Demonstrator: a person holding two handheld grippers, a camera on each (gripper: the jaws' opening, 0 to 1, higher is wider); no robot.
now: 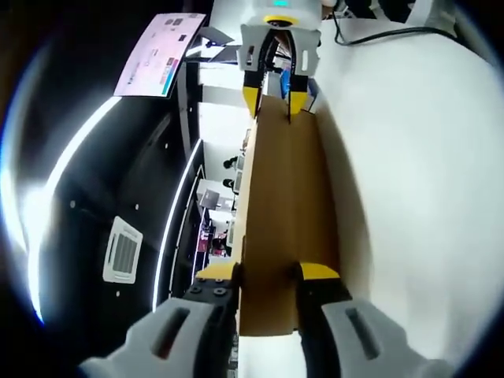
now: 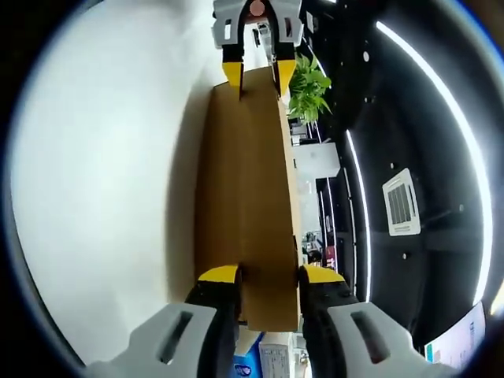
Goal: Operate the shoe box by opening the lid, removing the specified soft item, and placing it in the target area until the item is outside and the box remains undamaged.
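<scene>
In the left gripper view, the left gripper (image 1: 268, 277) has its 2 yellow-tipped jaws closed on the near end of a brown cardboard lid (image 1: 287, 205), 1 jaw on each face of the board. The lid runs away from the camera as a long narrow panel, seen nearly edge-on. At its far end the right gripper (image 1: 273, 98) comes from the top of the view and holds the other end, also with 1 jaw on each side. To the right of the lid lies a white table (image 1: 417, 173), and a black cable (image 1: 378, 35) lies on it near the top. To the left is a dark ceiling with a light strip (image 1: 169, 228), a vent (image 1: 123, 250) and a pink sign (image 1: 161, 53).

In the right gripper view, the right gripper (image 2: 268, 277) clamps the near end of the same lid (image 2: 248, 173), and the left gripper (image 2: 258, 77) holds the far end. The table (image 2: 102, 173) is on the left here. A green plant (image 2: 309, 90) stands just right of the far end of the lid. A vent (image 2: 402, 203) is on the dark ceiling at the right.

The rest of the box and the soft item I cannot see in these views.
</scene>
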